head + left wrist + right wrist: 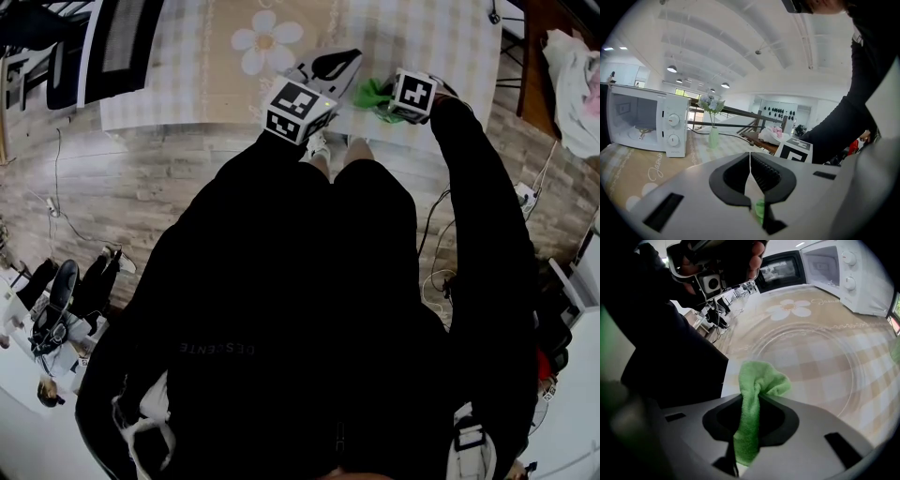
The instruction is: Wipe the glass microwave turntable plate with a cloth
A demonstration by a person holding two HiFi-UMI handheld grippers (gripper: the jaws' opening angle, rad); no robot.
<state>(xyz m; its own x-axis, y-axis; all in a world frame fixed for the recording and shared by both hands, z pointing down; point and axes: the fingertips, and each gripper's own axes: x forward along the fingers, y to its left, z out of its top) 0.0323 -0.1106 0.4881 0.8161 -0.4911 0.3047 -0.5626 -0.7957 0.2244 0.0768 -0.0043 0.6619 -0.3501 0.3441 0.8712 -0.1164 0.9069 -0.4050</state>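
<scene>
The clear glass turntable plate (813, 364) lies flat on the checked tablecloth, and the checks show through it. My right gripper (754, 399) is shut on a green cloth (757, 380), which bunches up out of the jaws just short of the plate's near rim. In the head view, that gripper (386, 101) and the cloth (371, 95) sit at the table's near edge. My left gripper (750, 157) is shut with nothing clearly between its pads. It is held above the table, left of the right one (328, 67), and it points level towards the microwave (647, 124).
The white microwave (839, 273) stands at the far end of the table with its door open. Beside it is a small vase of flowers (714, 136). A flower print (267, 39) marks the tablecloth. The person's dark clothes fill the lower head view, and cables lie on the wooden floor (56, 211).
</scene>
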